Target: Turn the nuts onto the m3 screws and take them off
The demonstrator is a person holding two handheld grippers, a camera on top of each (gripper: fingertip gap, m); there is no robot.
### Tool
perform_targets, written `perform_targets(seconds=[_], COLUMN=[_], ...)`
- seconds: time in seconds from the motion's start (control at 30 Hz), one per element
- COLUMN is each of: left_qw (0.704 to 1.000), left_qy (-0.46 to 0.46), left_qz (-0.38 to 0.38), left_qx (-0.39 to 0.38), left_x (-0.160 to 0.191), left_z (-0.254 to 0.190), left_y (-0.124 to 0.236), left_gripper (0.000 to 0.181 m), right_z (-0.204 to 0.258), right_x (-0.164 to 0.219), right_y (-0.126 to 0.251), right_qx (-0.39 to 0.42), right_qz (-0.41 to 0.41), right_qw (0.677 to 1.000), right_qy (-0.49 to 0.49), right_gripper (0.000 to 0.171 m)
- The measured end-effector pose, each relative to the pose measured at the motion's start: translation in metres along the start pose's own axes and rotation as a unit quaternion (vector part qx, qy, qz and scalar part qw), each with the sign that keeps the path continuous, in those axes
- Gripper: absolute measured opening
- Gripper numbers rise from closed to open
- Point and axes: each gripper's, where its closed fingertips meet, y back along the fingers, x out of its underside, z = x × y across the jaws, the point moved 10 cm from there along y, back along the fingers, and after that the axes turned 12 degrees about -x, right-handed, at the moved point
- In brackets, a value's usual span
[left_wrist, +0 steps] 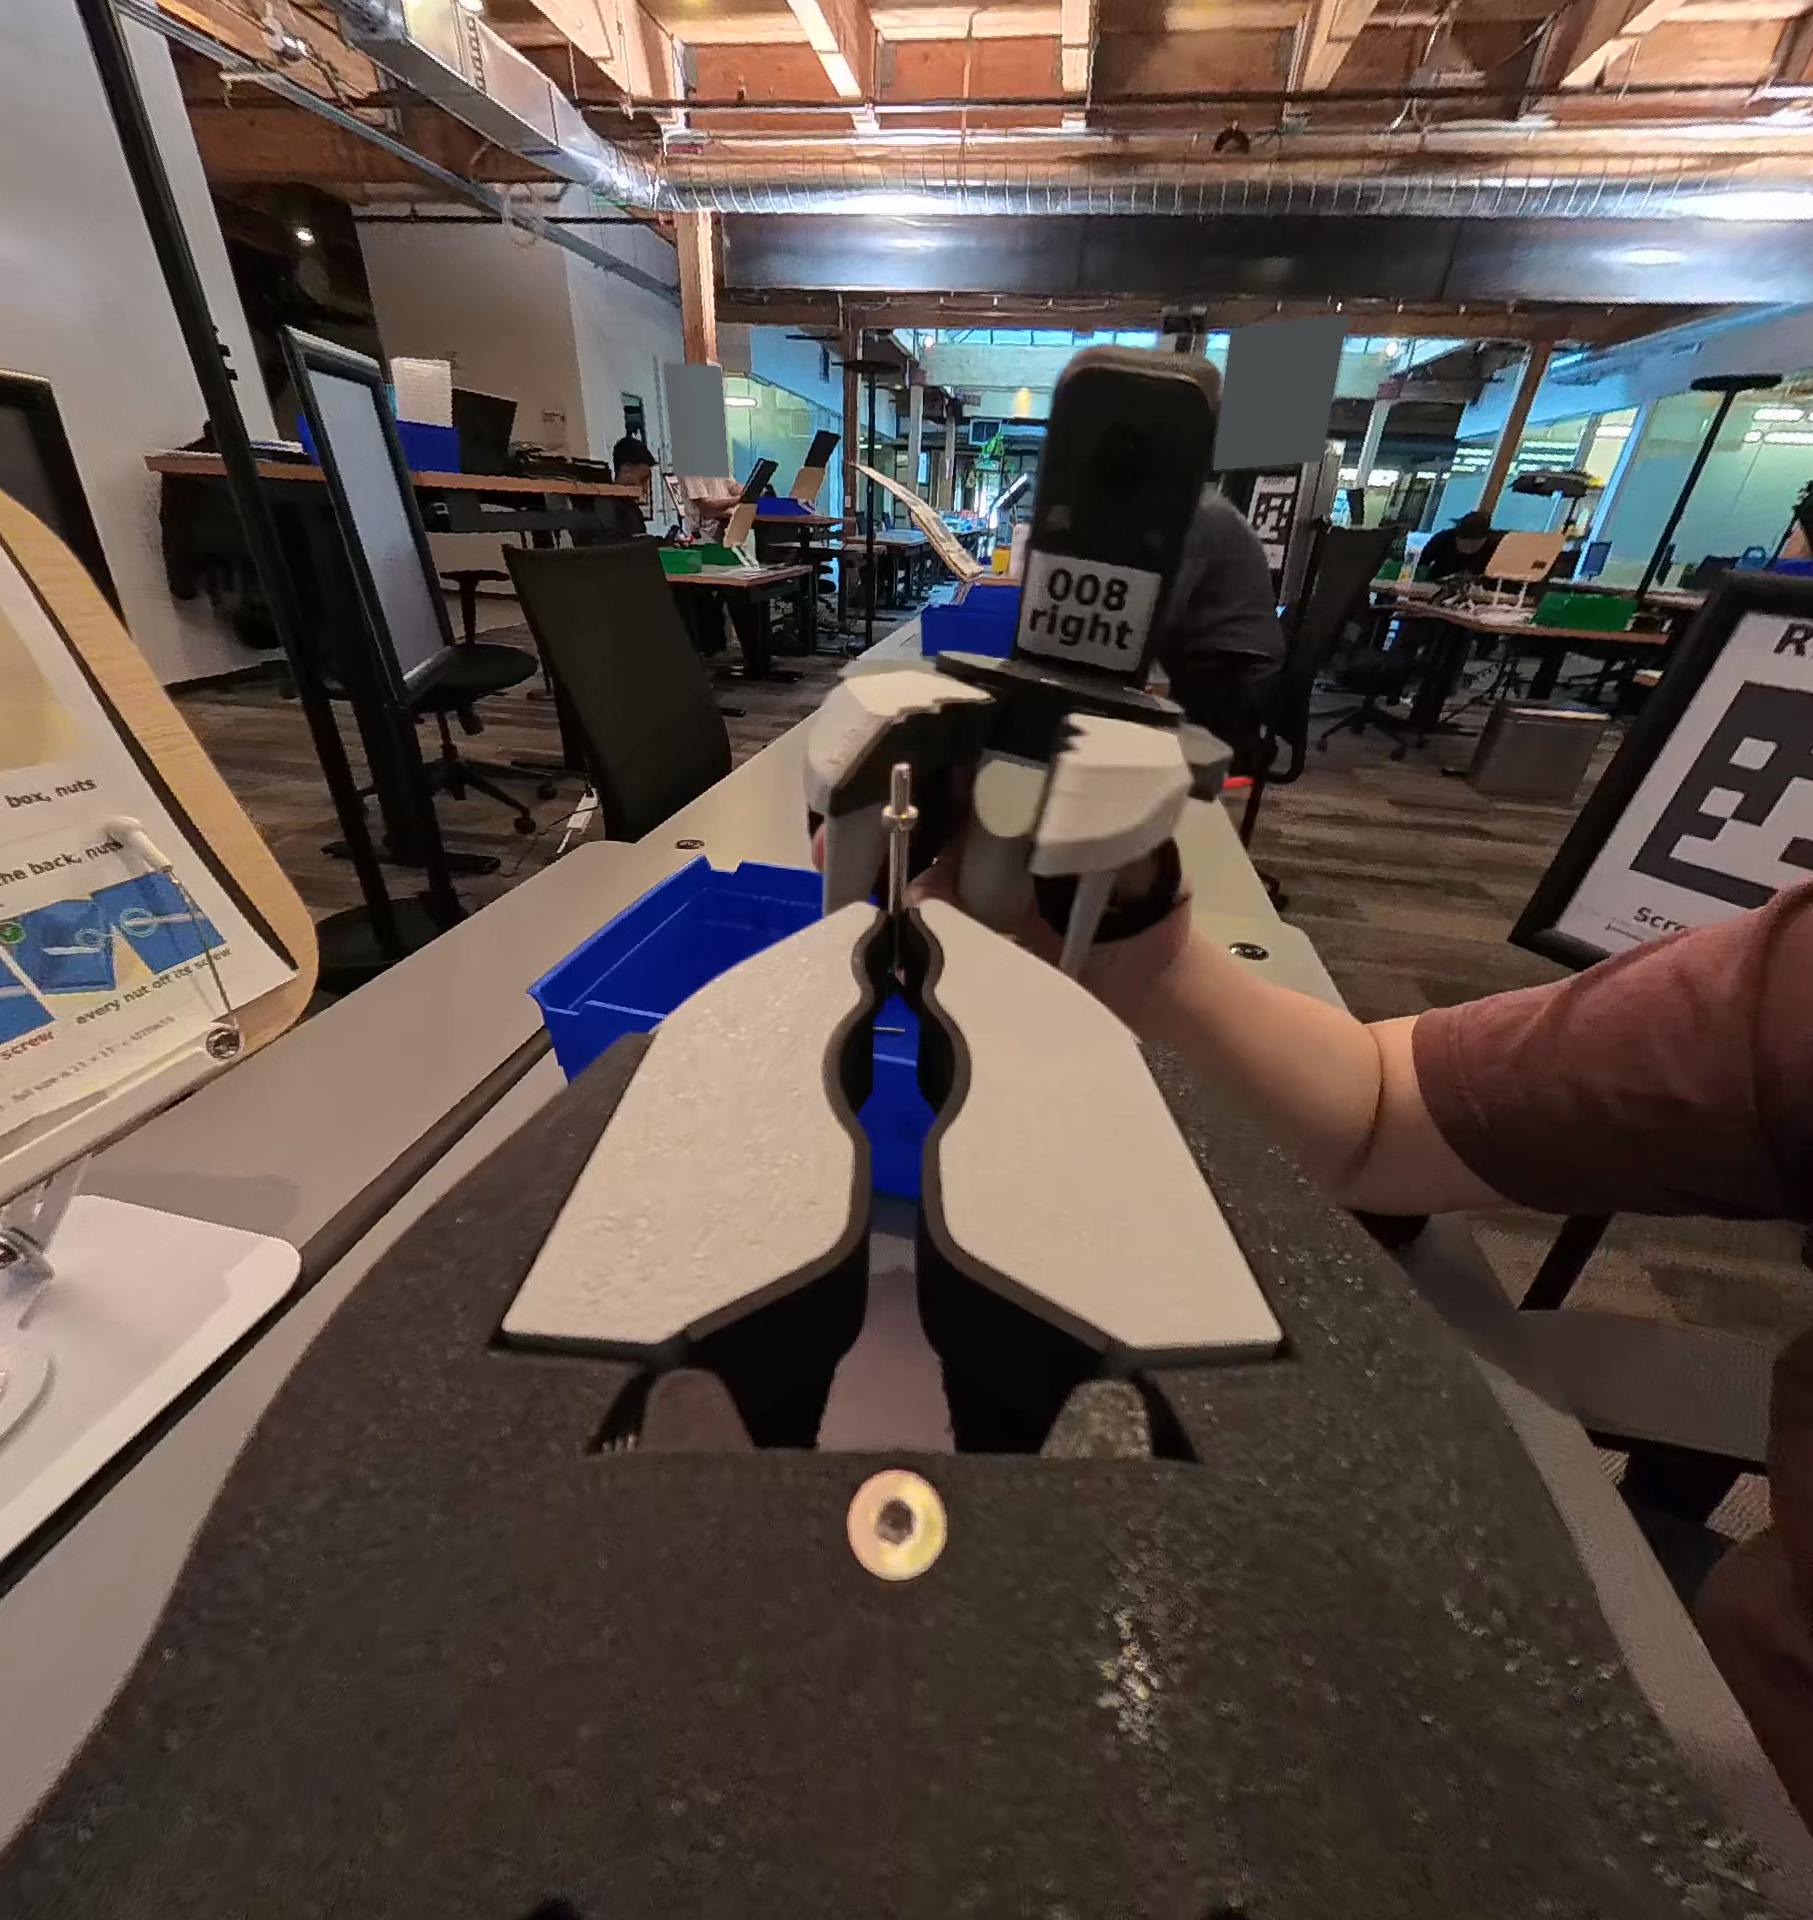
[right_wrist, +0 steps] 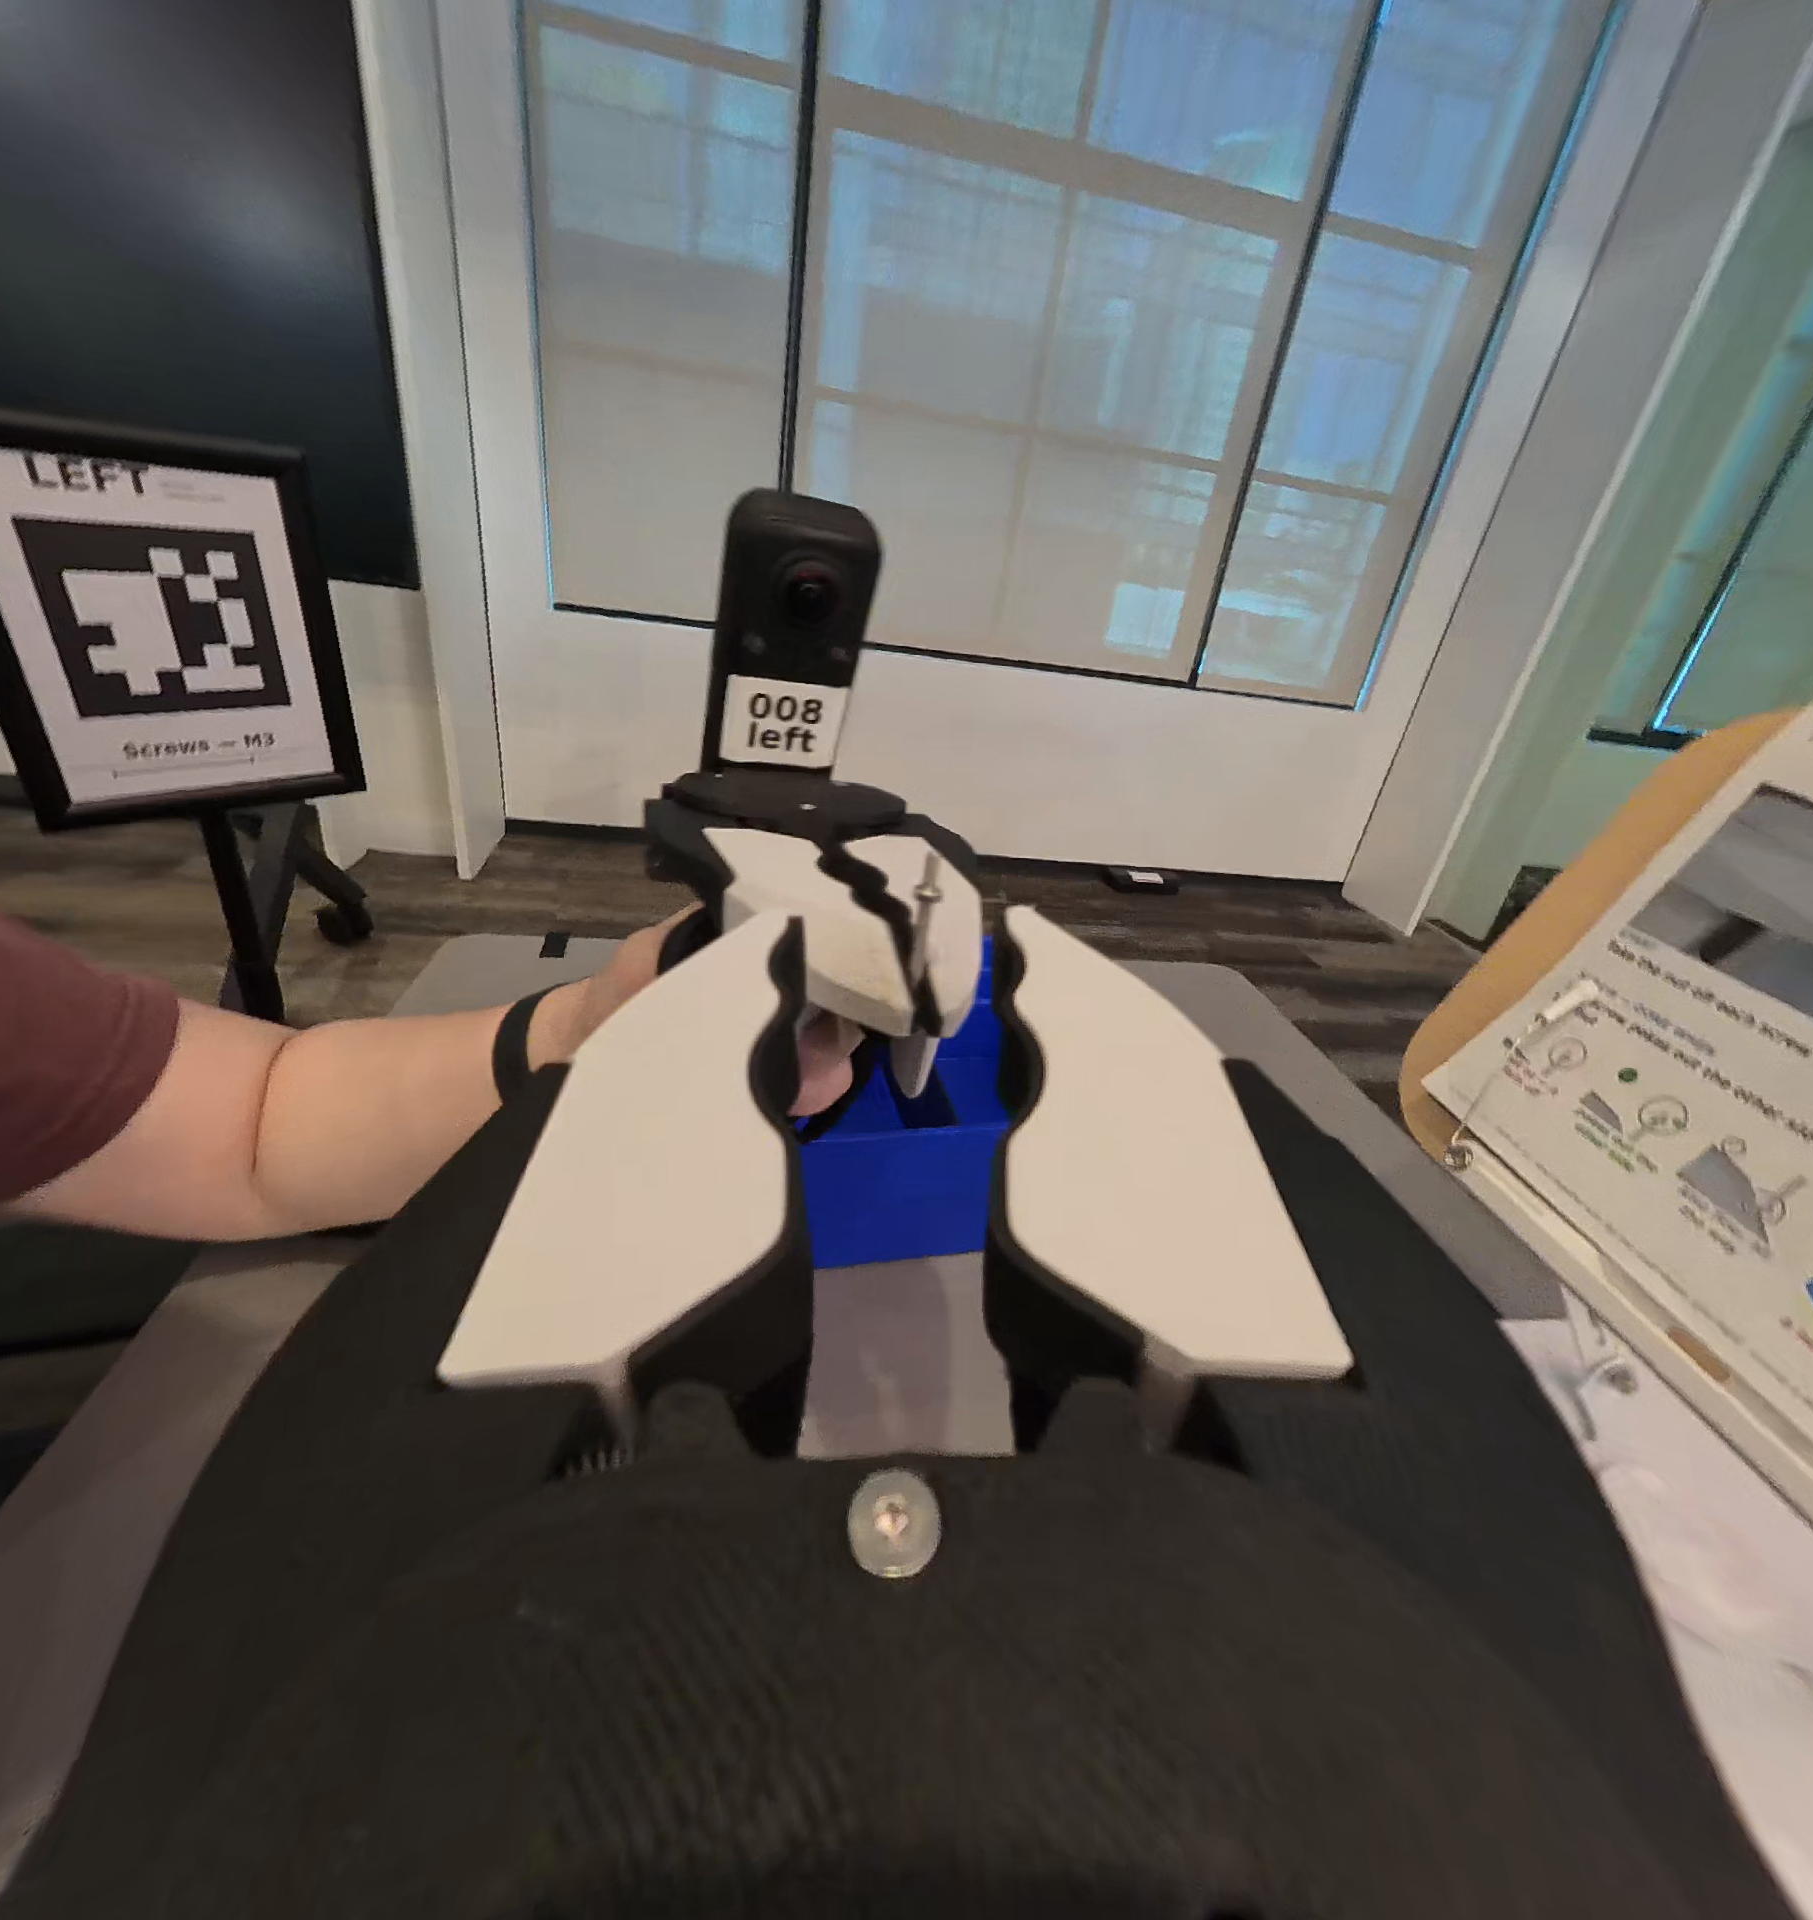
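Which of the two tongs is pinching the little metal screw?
The left tongs, white fingers shut on the thin silver screw with its nut. The right tongs are open and hold nothing.

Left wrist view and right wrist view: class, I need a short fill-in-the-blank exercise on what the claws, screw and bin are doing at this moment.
1. The left claw is shut on a ____, which stands upright.
2. Near the top of the screw sits a small ____.
3. The right claw is ____ and holds nothing.
4. Below both claws, the bin on the table is coloured ____.

Missing words: screw; nut; open; blue
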Motion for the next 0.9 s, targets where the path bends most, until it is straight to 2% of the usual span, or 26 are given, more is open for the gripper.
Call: perform_targets(seconds=[0.17,0.67,0.9], left_qw=[1.000,0.999,0.999], left_qy=[-0.012,-0.024,-0.025], left_qz=[0.008,0.023,0.029], left_qx=[0.001,0.000,-0.002], left_x=[0.0004,0.0012,0.0024], left_z=[-0.0038,-0.0056,-0.0047], left_y=[-0.0024,-0.0042,-0.0051], left_gripper=[0.002,0.002,0.002], right_z=[-0.0082,-0.0072,-0.0078], right_x=[0.0021,0.0074,0.0089], right_y=[0.0066,0.0005,0.0006], right_qx=[-0.012,-0.025,-0.038], right_qz=[-0.021,0.014,0.018], right_qw=[0.998,0.998,0.997], right_qy=[-0.054,-0.060,-0.066], right_gripper=[0.013,0.011,0.004])
